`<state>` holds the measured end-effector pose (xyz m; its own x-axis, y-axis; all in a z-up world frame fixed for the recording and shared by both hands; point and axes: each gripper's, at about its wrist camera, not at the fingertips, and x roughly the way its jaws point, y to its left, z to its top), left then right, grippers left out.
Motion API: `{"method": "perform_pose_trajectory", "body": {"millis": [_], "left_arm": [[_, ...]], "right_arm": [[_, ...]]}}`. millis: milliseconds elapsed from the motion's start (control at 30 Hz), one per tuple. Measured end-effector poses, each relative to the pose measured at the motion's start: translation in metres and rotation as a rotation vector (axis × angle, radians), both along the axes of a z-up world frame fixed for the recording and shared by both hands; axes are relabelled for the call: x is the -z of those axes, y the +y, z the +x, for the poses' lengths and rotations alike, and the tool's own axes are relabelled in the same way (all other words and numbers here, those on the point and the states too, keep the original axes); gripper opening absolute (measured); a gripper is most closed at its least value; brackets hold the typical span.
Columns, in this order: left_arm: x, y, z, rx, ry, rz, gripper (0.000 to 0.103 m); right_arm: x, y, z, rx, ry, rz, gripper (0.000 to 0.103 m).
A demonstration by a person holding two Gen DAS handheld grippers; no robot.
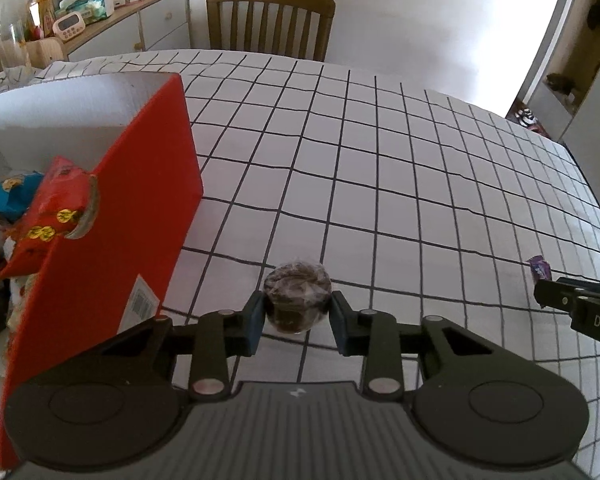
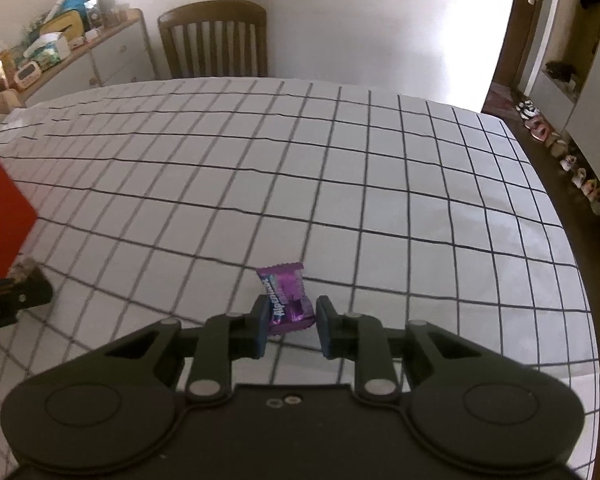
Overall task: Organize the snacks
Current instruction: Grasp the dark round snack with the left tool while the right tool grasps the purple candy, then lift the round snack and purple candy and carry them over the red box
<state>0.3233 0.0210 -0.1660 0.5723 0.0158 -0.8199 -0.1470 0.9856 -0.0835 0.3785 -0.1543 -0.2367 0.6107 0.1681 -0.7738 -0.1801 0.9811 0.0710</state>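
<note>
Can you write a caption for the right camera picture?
Right gripper fingers straddle a purple candy on the checkered table.

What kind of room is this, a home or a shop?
Most likely the dining area of a home. A table with a checked cloth has a wooden chair behind it, a cluttered sideboard stands by the wall, and shoes line the doorway floor.
</note>
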Motion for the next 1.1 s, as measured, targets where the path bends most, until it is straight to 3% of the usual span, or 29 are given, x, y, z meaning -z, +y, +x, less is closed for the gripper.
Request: {"method": "perform_pose_trajectory", "body": {"millis": [600,1100], "left_arm": [[-0.061,0.009,-0.066,0.060,-0.052,-0.052,0.034],[-0.109,0.050,-0.112,0.057,-0.113,-0.066,0.034]], "right_arm": [[-0.073,0.021,-0.075,-0.074,-0.062,0.089,0.022],[-0.117,0.065,-0.123,-0.190,-0.119,0.131,0.022]]}}
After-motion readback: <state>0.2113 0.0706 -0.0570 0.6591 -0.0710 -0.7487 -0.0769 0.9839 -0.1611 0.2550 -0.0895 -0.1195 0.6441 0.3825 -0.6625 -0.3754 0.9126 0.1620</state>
